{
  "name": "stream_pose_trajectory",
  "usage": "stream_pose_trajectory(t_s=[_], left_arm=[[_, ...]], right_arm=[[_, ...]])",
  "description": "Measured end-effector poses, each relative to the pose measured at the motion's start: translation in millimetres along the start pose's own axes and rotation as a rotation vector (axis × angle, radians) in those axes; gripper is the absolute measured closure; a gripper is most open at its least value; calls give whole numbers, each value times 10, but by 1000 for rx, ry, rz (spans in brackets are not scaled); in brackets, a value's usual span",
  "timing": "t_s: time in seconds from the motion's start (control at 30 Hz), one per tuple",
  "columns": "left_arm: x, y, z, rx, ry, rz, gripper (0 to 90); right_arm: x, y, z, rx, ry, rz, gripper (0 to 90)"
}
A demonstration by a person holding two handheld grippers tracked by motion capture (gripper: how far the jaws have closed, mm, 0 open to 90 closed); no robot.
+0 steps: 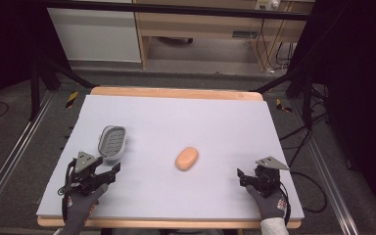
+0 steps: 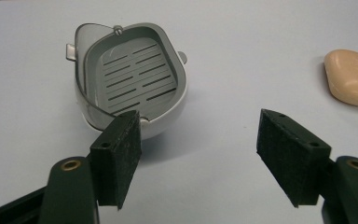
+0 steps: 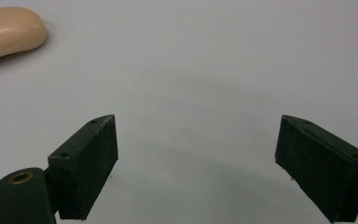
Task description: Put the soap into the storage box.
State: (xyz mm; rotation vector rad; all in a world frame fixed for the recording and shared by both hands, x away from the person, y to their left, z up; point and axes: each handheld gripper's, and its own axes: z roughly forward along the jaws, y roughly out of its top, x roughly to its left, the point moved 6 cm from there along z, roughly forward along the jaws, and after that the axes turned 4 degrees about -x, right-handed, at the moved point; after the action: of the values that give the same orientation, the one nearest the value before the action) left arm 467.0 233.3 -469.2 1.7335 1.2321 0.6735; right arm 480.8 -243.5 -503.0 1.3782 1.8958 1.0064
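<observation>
A grey soap dish with a slotted insert sits on the left of the white mat. In the left gripper view the soap dish lies just beyond my left jaw, and the soap lies far right. A peach bar of soap lies near the mat's middle. My left gripper rests just in front of the dish, open and holding nothing. My right gripper stands at the front right, open over bare mat, with the soap off to its upper left.
The white mat covers a wooden table. Gloved hands hold both grippers at the front edge. Cables trail off the right side. Wooden furniture and metal frame bars stand beyond the table.
</observation>
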Motion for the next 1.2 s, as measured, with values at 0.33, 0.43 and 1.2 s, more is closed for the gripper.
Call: stream_pose_trajectory(t_s=[0.33,0.43,1.2], left_arm=[[-115,85,11,-13,-16,16,302],[-150,123,-8,-20,-35,14,300],[-499,451,148,-18,-110,93,295]], right_arm=[[10,8,-13,-7,-11,5,127],[15,0,-8,0,-10,12,114],[16,10,-20,-10,-14,19,95]])
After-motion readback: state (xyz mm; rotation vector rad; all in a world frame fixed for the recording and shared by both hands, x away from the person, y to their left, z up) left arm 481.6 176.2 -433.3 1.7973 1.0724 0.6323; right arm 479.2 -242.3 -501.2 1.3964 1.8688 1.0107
